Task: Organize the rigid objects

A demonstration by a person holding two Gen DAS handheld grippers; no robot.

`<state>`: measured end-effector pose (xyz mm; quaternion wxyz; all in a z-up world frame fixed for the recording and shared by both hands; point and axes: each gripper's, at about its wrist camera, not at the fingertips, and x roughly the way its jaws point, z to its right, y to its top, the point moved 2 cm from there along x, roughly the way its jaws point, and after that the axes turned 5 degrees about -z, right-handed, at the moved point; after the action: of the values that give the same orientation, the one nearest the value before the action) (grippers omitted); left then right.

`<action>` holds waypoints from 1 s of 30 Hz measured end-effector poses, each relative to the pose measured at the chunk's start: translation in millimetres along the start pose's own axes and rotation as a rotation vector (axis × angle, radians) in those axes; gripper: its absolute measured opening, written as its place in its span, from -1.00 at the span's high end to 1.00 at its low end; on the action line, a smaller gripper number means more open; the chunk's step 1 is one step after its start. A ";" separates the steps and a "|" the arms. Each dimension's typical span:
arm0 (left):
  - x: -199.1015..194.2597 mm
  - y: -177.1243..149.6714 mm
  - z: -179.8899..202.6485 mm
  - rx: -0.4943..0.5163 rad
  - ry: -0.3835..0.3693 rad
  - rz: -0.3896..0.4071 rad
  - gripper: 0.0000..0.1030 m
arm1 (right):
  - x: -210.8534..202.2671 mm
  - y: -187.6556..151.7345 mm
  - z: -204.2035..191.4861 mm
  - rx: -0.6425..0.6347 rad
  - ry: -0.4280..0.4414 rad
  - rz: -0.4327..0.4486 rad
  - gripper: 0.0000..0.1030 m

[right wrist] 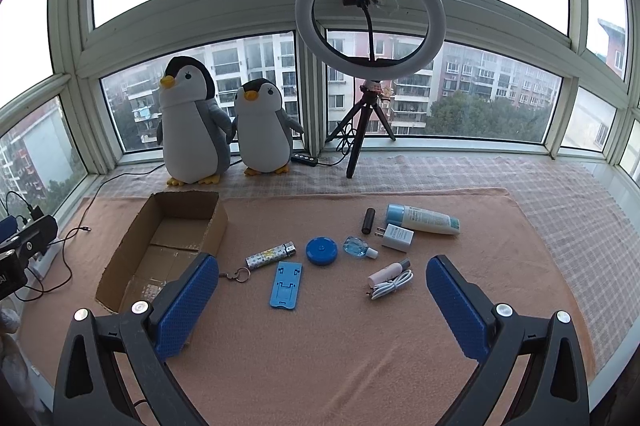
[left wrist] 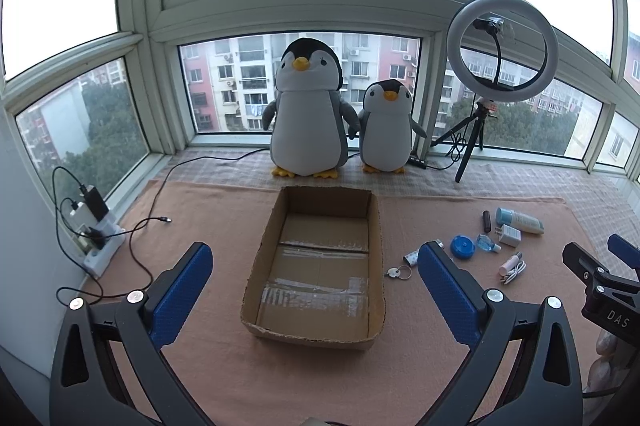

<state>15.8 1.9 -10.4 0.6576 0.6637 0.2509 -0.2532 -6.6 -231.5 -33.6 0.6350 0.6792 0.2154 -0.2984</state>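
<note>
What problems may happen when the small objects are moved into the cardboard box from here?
The coiled white cable lies against the pink tube, so a grasp might drag both. The key ring lies flat on the cloth, likely hard to pinch. The light cardboard box could slide if bumped.

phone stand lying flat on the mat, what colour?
Light blue. The phone stand shows best in the right wrist view, lying between the open fingers.

Two plush penguins [left wrist: 306, 114], ring light [right wrist: 370, 14], charging cable [left wrist: 160, 186]
</note>
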 end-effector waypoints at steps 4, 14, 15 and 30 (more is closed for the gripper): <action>-0.1 -0.1 0.0 0.000 -0.001 0.001 -0.99 | 0.4 -0.8 -0.3 0.000 0.000 0.000 -0.99; 0.5 -0.3 -0.1 -0.001 -0.001 0.000 -0.99 | 1.9 -2.8 -0.9 0.001 0.000 -0.003 -1.00; 0.5 -0.3 -0.1 -0.001 -0.001 0.000 -0.99 | 1.7 -2.5 -0.8 0.001 0.000 -0.003 -1.00; 0.4 -0.2 -0.1 -0.001 -0.002 0.000 -0.99 | 2.6 -2.7 -0.9 0.001 0.001 -0.007 -1.00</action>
<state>16.0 2.0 -10.8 0.6581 0.6632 0.2505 -0.2537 -6.4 -230.5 -37.3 0.6335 0.6790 0.2178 -0.3004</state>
